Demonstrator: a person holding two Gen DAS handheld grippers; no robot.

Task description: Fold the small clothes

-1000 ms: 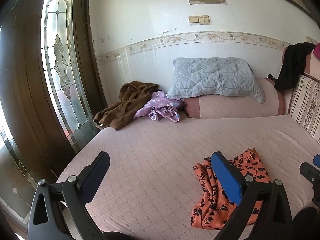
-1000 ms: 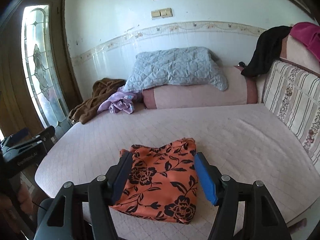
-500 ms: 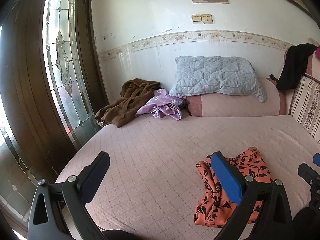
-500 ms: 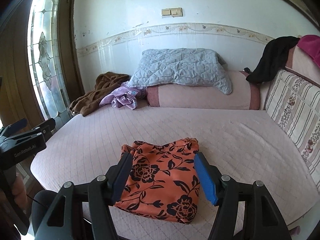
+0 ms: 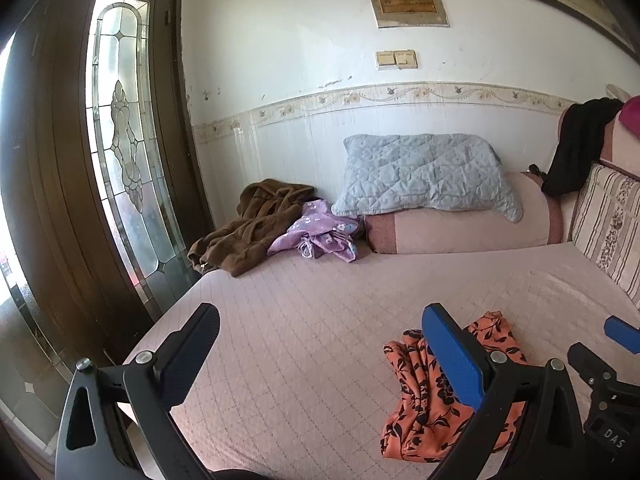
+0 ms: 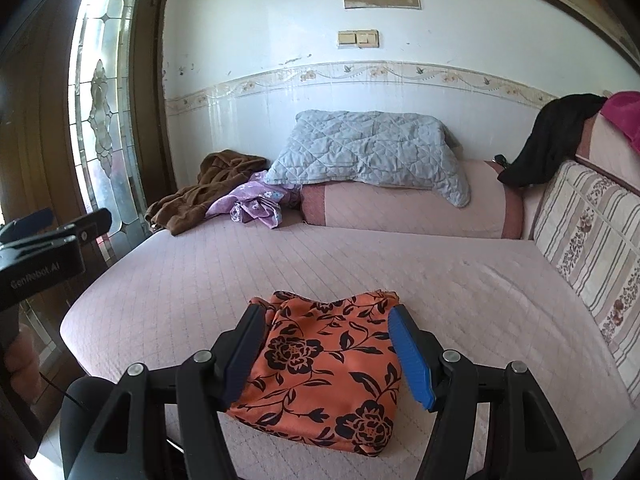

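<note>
Orange floral garment [image 5: 448,392] lies folded into a compact bundle near the front edge of the bed [image 5: 320,340], seen from the left wrist camera to the right of the left tongs [image 5: 324,344], whose jaws stand wide apart over bare quilt with nothing between them; it looks set there because the front of the mattress is the easiest flat spot to reach. To the left the mattress edge drops off toward the glass door [image 5: 124,168], while a broad stretch of quilt runs back to the brown garment [image 5: 248,232] and purple garment [image 5: 320,234] heaped by the wall, probably next to be folded. From the right wrist camera, the orange floral garment [image 6: 328,364] sits squarely framed by the right tongs [image 6: 328,356], jaws partly open on either side above it and gripping nothing, as I judge it. Open quilt spreads right toward the striped cushion [image 6: 592,248] and back to the grey pillow [image 6: 368,152].
</note>
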